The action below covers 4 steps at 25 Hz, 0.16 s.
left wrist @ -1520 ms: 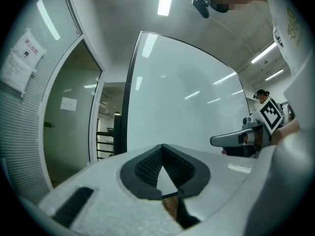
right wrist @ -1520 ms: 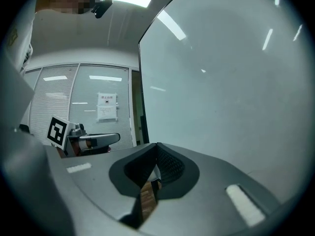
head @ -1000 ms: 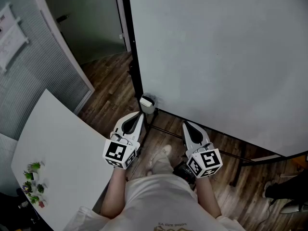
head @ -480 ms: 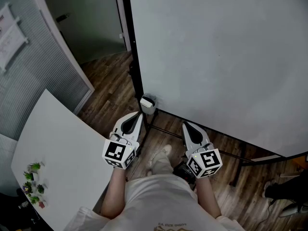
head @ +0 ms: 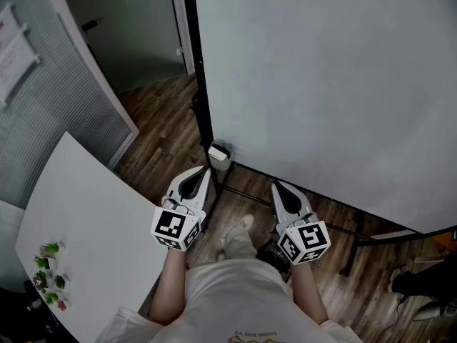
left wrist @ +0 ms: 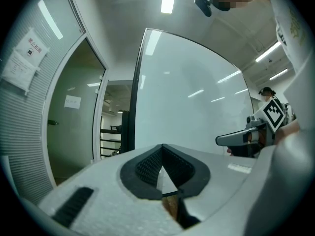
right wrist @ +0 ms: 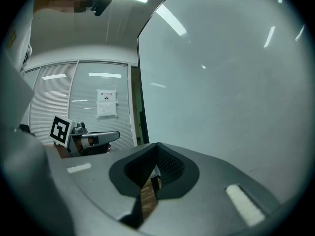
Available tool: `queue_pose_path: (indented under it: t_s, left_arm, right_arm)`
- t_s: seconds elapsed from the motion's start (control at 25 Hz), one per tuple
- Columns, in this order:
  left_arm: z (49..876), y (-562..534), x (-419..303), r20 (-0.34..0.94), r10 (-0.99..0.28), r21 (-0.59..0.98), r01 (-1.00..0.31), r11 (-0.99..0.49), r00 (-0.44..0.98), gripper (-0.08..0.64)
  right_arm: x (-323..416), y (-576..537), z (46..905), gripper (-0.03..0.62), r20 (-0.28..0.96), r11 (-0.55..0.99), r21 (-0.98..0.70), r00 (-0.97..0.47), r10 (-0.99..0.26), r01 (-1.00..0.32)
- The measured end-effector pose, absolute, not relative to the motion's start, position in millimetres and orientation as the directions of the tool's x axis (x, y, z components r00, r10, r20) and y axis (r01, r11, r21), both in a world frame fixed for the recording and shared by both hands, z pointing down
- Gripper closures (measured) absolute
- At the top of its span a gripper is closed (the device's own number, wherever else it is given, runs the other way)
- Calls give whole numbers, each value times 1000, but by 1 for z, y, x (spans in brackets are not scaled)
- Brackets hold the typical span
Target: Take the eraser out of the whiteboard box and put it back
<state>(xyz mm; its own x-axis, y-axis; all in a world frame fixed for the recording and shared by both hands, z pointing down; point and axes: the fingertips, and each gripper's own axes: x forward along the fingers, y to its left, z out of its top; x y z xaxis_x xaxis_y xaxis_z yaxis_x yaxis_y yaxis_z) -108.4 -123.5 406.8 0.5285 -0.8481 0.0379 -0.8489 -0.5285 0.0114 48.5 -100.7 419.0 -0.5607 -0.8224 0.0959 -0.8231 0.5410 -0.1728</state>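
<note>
A large whiteboard on a black stand fills the upper right of the head view. A small white box hangs at its lower left corner; whether an eraser lies in it I cannot see. My left gripper is shut and empty, pointing level at the board just below that box. My right gripper is shut and empty too, further right in front of the board's lower edge. The left gripper view shows the whiteboard ahead past closed jaws, and the right gripper view shows the whiteboard likewise.
A white table stands at the lower left with small green and red items near its corner. A glass partition and a doorway lie to the left. Wood floor runs under the board's stand.
</note>
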Motion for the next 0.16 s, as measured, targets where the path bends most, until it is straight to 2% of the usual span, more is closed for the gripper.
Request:
queue_pose_path:
  t_s: [0.16]
  left_arm:
    - [408, -125, -110, 36, -848, 13, -849, -528, 529, 557]
  right_arm:
    - [49, -102, 420, 581, 96, 538, -174, -558, -825, -825]
